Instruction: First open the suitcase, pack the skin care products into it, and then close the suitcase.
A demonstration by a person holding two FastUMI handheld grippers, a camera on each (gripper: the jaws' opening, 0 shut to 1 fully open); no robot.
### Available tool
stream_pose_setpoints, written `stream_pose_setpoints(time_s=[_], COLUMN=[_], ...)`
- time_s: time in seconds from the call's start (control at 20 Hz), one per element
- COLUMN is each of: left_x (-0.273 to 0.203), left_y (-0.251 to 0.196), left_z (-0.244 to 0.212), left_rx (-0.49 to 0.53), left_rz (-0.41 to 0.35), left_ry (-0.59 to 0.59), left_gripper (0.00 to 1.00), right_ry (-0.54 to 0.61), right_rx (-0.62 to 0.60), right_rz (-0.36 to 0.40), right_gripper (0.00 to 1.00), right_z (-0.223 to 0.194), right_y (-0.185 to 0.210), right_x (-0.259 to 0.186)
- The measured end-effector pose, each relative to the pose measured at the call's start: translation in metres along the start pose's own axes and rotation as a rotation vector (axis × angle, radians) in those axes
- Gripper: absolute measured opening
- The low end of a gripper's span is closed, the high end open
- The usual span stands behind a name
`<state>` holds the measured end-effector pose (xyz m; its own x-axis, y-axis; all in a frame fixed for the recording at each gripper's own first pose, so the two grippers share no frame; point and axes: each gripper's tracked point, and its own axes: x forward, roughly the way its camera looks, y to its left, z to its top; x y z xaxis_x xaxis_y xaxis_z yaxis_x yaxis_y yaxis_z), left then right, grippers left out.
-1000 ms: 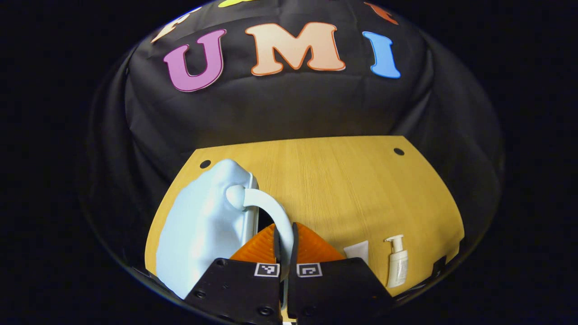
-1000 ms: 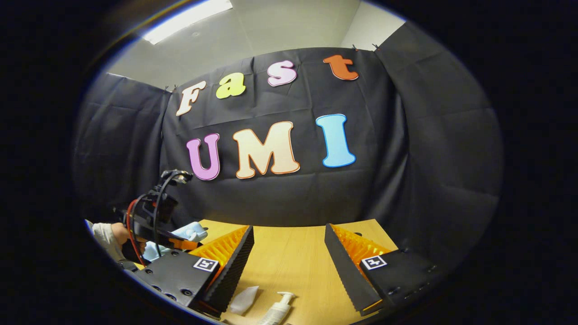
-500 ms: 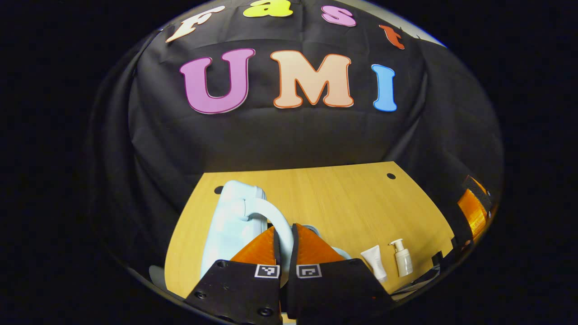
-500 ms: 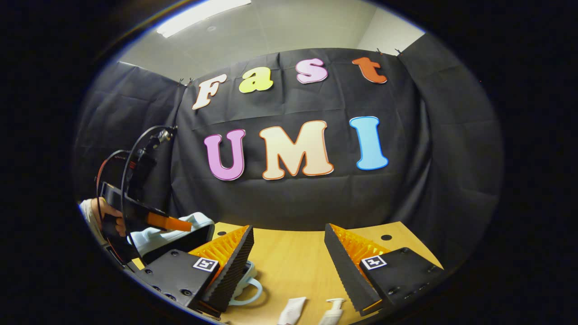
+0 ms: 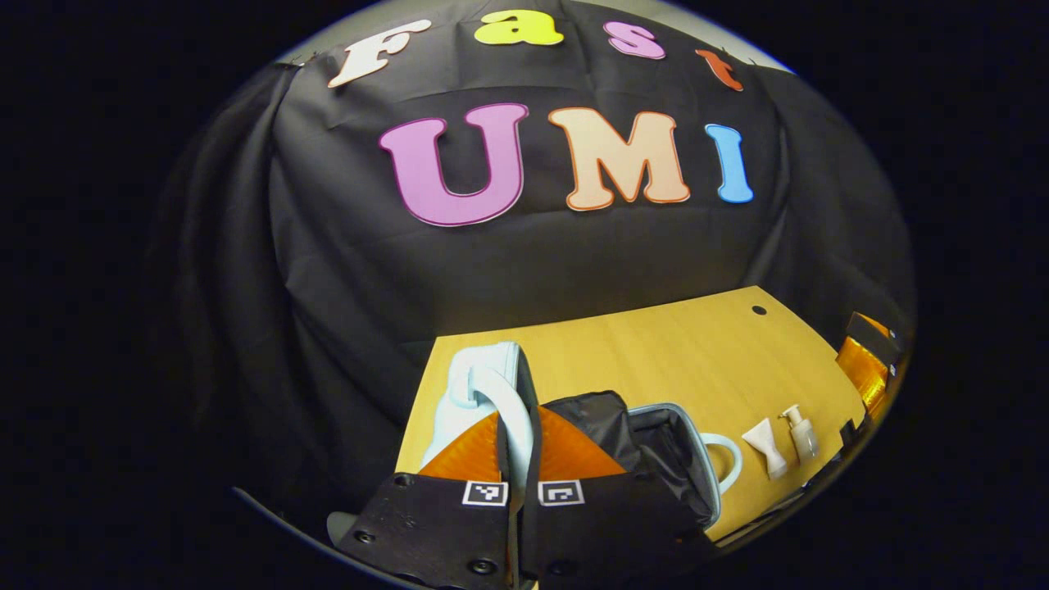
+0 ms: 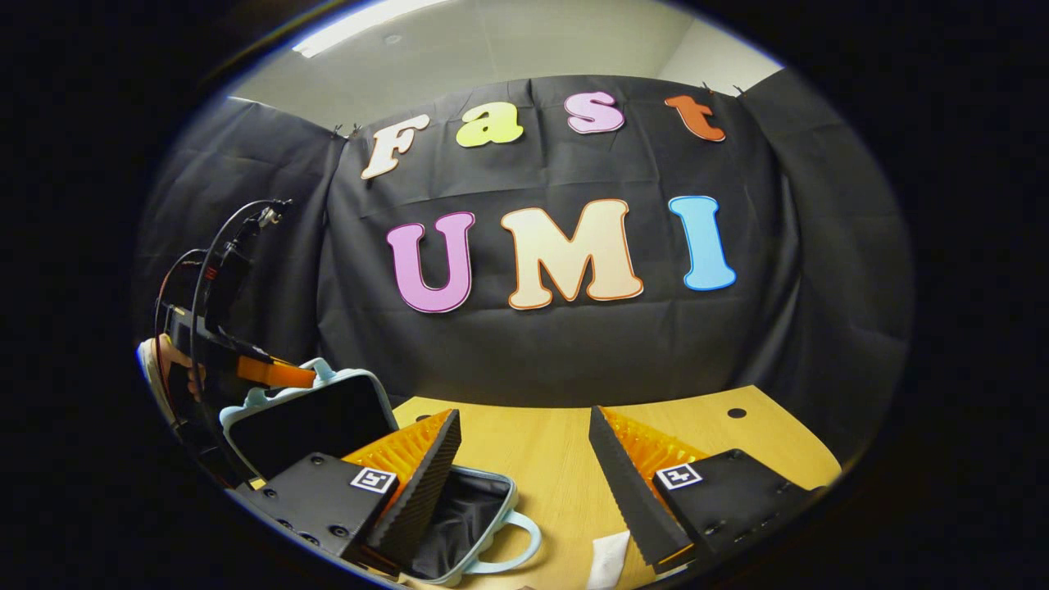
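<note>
Suitcase (image 5: 656, 459), pale blue with a dark lining, lies on the wooden desk (image 5: 680, 360) and is now open. A second ago its lid (image 5: 479, 393) was barely raised; half a second ago it was partway up; now it stands nearly upright at the left end of the case, and the dark inside of the lower half is exposed. The left gripper (image 5: 518, 459) has its fingers clenched on the pale blue lid handle (image 5: 504, 393) and has swung the lid up by it. Opening looks essentially finished, so packing the skin care products would be the likely next step.

Just to the right of the case's second handle (image 5: 725, 459), on the bare desk, lie a white tube (image 5: 766, 447) and a small pump bottle (image 5: 799, 430), close together and apart from the case.

The right gripper view adds the lid from the inside (image 6: 315, 418), dark and tilted back, with the left gripper (image 6: 274, 375) and the hand (image 6: 176, 369) holding it at the lid's top edge. The right gripper (image 6: 524, 467) hangs above the desk with its fingers spread wide, grasping nothing. Below it are the open lower half (image 6: 471, 512) and a corner of the white tube (image 6: 606, 557); the left gripper view instead gives both products whole.
</note>
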<state>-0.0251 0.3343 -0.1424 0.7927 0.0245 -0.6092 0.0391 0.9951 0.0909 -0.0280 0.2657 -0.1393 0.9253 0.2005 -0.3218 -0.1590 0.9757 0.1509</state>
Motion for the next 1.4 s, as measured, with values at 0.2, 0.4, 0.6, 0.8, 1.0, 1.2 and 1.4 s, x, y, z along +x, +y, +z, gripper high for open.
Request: stream_pose_setpoints(time_s=[0.2,0.4,0.6,0.8,1.0,1.2,1.4], left_x=[0.006,0.015,0.035,0.056,0.084,0.107,0.122], left_y=[0.06,0.122,0.159,0.175,0.183,0.188,0.187], left_z=[-0.024,-0.042,-0.087,-0.126,-0.168,-0.214,-0.249], left_rx=[0.004,-0.102,-0.174,-0.237,-0.279,-0.367,-0.434], left_rz=[0.077,0.161,0.209,0.221,0.234,0.234,0.233], left_ry=[0.02,0.024,0.086,0.155,0.239,0.302,0.345], left_gripper=[0.0,0.0,0.0,0.0,0.0,0.0,0.0], right_ry=[0.018,0.034,0.068,0.087,0.096,0.108,0.1], right_rx=[-0.012,-0.029,-0.013,-0.006,-0.026,-0.034,-0.05], right_rz=[0.014,0.023,0.007,-0.033,-0.093,-0.172,-0.223], right_gripper=[0.99,0.98,0.99,0.97,0.97,0.96,0.96], right_z=[-0.005,-0.009,-0.017,-0.017,-0.016,-0.015,-0.007], right_y=[0.018,0.022,0.018,0.004,-0.018,-0.048,-0.068], right_x=[0.003,0.007,0.012,0.019,0.024,0.026,0.029])
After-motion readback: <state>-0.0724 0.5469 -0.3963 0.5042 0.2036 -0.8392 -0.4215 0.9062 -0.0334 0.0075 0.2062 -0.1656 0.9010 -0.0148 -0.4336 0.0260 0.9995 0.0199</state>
